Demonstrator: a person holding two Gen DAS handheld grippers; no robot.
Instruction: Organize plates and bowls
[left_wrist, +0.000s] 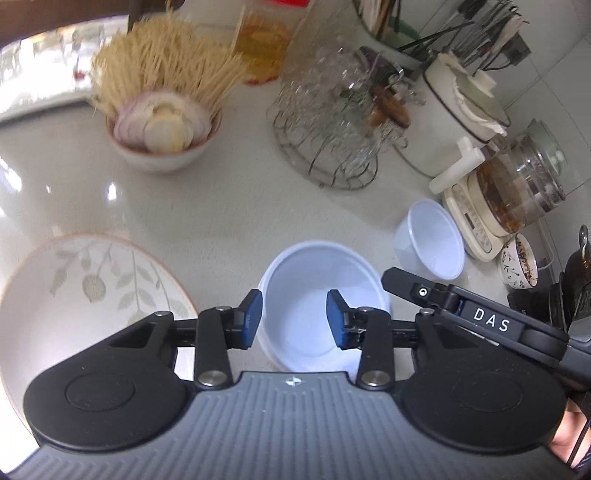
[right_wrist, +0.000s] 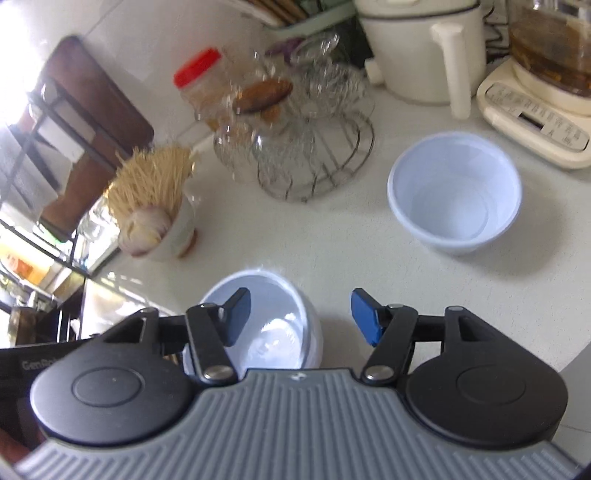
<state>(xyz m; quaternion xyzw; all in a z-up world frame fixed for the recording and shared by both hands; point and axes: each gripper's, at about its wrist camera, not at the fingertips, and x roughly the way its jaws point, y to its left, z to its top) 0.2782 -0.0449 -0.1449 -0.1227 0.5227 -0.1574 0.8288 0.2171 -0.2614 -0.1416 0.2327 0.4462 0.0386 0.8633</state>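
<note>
A white plastic bowl (left_wrist: 317, 291) stands upright on the pale counter under my left gripper (left_wrist: 295, 319). That gripper is open; its left pad sits at the bowl's left rim and its right pad hangs over the inside, neither pressing. In the right wrist view the same bowl (right_wrist: 273, 332) lies below my right gripper (right_wrist: 301, 319), open, with the left pad inside the bowl and the right pad outside over the counter. A second white bowl (right_wrist: 454, 192) (left_wrist: 430, 240) stands apart, farther right. A leaf-patterned plate (left_wrist: 85, 291) lies to the left.
A bowl with sliced onion and thin sticks (left_wrist: 162, 129) stands at the back left. A wire rack of glasses (left_wrist: 332, 122), a white pot (left_wrist: 454, 110), a tea kettle on its base (left_wrist: 517, 192) and a small patterned cup (left_wrist: 519, 266) line the back right. The counter's edge (right_wrist: 92, 284) runs at left.
</note>
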